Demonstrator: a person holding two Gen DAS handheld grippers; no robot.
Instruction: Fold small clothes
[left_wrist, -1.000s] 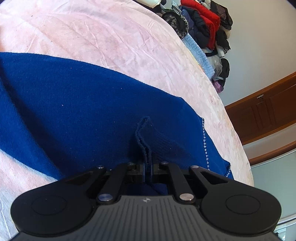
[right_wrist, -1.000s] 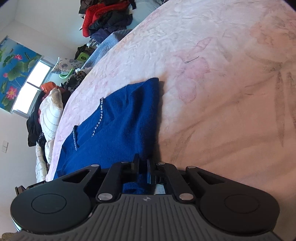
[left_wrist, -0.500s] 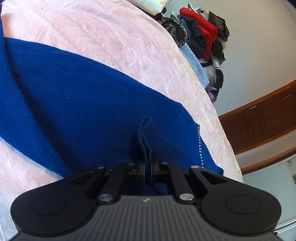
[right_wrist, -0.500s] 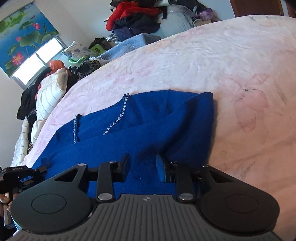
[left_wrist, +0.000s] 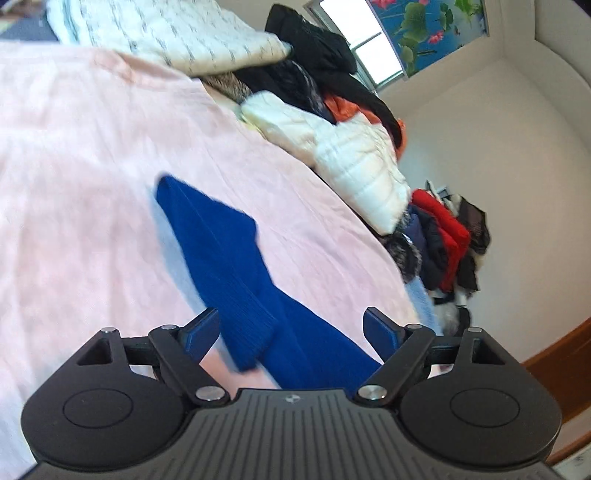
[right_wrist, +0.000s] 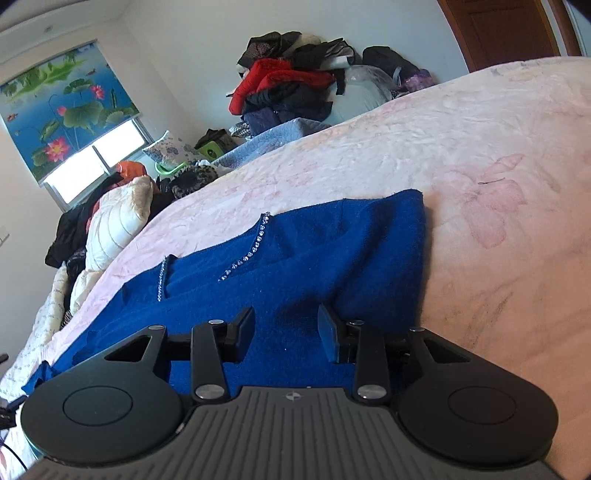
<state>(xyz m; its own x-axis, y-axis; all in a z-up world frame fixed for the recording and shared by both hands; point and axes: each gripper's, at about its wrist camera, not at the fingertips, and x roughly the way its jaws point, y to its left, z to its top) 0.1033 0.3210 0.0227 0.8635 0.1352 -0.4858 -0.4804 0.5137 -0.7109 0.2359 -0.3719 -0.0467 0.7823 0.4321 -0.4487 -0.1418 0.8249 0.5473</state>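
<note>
The pink bedspread (right_wrist: 480, 122) fills both views, and the blue sweater (right_wrist: 314, 251) lies flat across the centre of the right view, its sleeve (left_wrist: 218, 251) stretching up mid-frame in the left view. The left gripper (left_wrist: 291, 328) gapes wide and empty over the cuff; the right gripper (right_wrist: 286, 328) is parted, empty. Best pinch the cuff squarely, then lay the sleeve across the body without dragging.

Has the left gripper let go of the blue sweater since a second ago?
Yes. The left gripper was shut on a sweater fold; now its jaws stand wide open and it has pulled back, with more pink bedspread showing.
</note>
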